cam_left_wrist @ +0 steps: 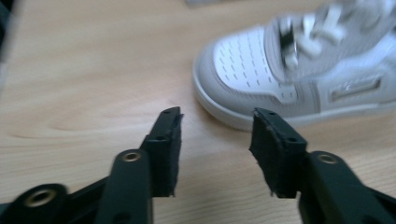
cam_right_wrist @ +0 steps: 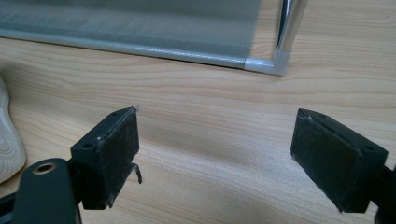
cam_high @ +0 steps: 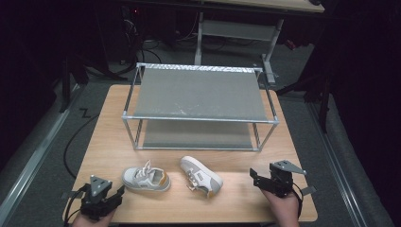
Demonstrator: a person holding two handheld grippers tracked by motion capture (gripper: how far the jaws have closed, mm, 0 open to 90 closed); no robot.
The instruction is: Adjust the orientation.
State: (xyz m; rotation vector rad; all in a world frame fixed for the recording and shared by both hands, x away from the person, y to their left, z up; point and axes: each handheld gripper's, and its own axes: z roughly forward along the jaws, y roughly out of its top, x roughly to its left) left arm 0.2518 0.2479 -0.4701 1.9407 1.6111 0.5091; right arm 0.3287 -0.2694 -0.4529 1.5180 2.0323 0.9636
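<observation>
Two white sneakers lie on the wooden table (cam_high: 236, 203) in front of a rack. The left sneaker (cam_high: 145, 178) has a tan heel and its toe (cam_left_wrist: 243, 70) points toward my left gripper (cam_high: 118, 192). That gripper (cam_left_wrist: 217, 116) is open, with its fingertips just short of the toe and nothing between them. The right sneaker (cam_high: 201, 176) lies at an angle near the middle. My right gripper (cam_high: 254, 177) rests at the table's front right, aimed left toward it. This gripper (cam_right_wrist: 217, 126) is open and empty, and the sneaker's sole edge (cam_right_wrist: 9, 140) shows at the far left.
A two-shelf metal rack (cam_high: 198, 94) with grey fabric shelves stands at the back of the table. Its lower shelf (cam_right_wrist: 140, 23) and a corner post (cam_right_wrist: 289, 28) lie ahead of my right gripper. Bare wood (cam_high: 236, 161) lies between the rack and the sneakers.
</observation>
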